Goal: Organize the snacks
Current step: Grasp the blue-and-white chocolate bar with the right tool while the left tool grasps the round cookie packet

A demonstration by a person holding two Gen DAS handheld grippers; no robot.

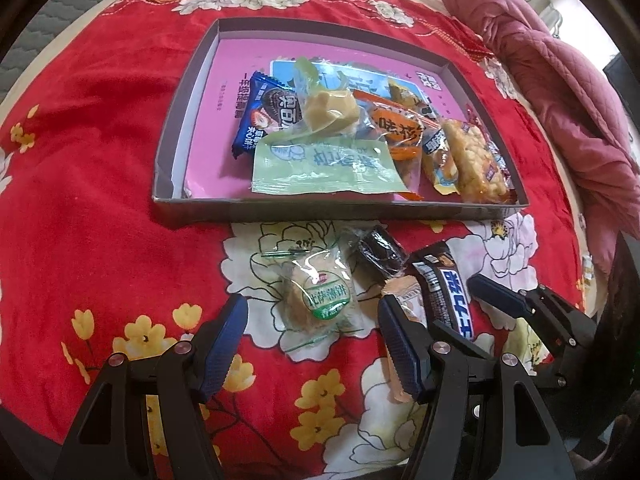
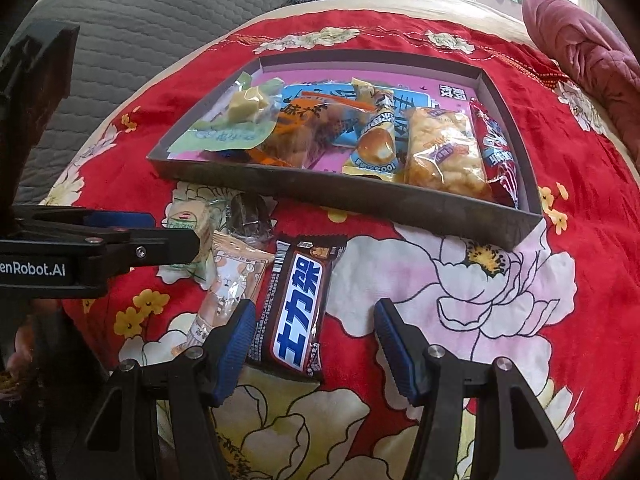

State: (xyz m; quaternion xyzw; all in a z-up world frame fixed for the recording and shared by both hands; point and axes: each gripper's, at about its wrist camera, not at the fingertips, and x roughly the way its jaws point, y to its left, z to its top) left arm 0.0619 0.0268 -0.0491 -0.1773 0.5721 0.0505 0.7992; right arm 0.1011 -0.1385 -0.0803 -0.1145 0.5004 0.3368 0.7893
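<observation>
A shallow grey box with a pink floor lies on a red floral blanket and holds several wrapped snacks. In front of it lie a green-labelled pastry packet, a dark wrapped cake, a clear orange-printed packet and a brown chocolate bar. My left gripper is open, and the pastry packet lies between its fingers with gaps on both sides. My right gripper is open over the chocolate bar, which lies close to its left finger and well apart from the right one. In the right wrist view the box rim runs just beyond the loose snacks.
A dark pink quilt is bunched along the right side of the blanket. A grey quilted surface lies beyond the blanket at the far left. The two grippers stand side by side, the left gripper close beside the orange-printed packet.
</observation>
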